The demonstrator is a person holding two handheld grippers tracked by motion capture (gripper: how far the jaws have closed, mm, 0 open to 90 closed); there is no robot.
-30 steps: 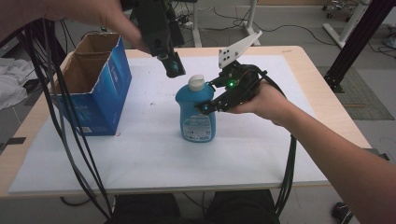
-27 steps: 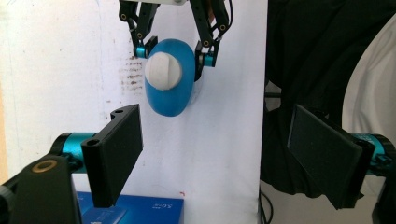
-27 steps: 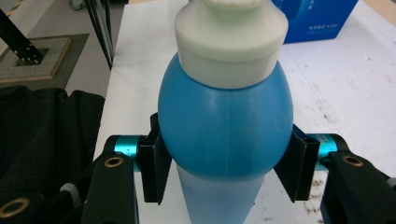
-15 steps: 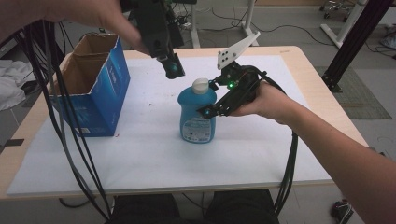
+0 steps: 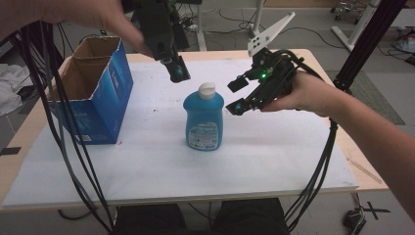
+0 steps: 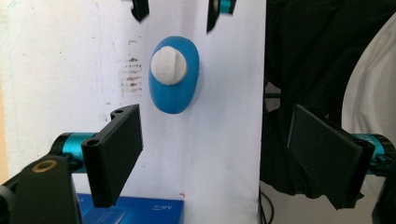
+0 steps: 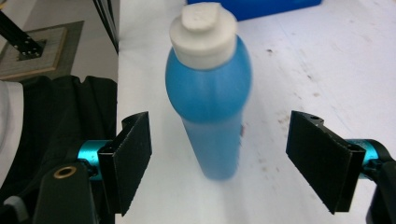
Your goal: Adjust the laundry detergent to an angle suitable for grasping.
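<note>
A blue bottle (image 5: 204,120) with a white cap stands upright on the white sheet (image 5: 147,166) at the table's middle. My right gripper (image 5: 236,95) hovers just right of its cap, apart from it. Its jaws have just been opening and hold nothing. In the right gripper view the bottle (image 7: 210,98) stands ahead of the wide jaws, and my right gripper (image 7: 219,140) touches nothing. My left gripper (image 5: 176,72) hangs above and behind the bottle, pointing down. In the left gripper view, the left gripper (image 6: 217,126) is open over the bottle (image 6: 175,77).
An open blue cardboard box (image 5: 98,93) stands at the sheet's left. Black cables (image 5: 54,137) hang down the left side, and more trail from the right hand. A black stand leg (image 5: 372,39) rises past the table's far right corner.
The right gripper was at the bottle's top a second ago. It has opened and drawn back to the right and upward. The bottle stays upright; the left gripper has not moved.
</note>
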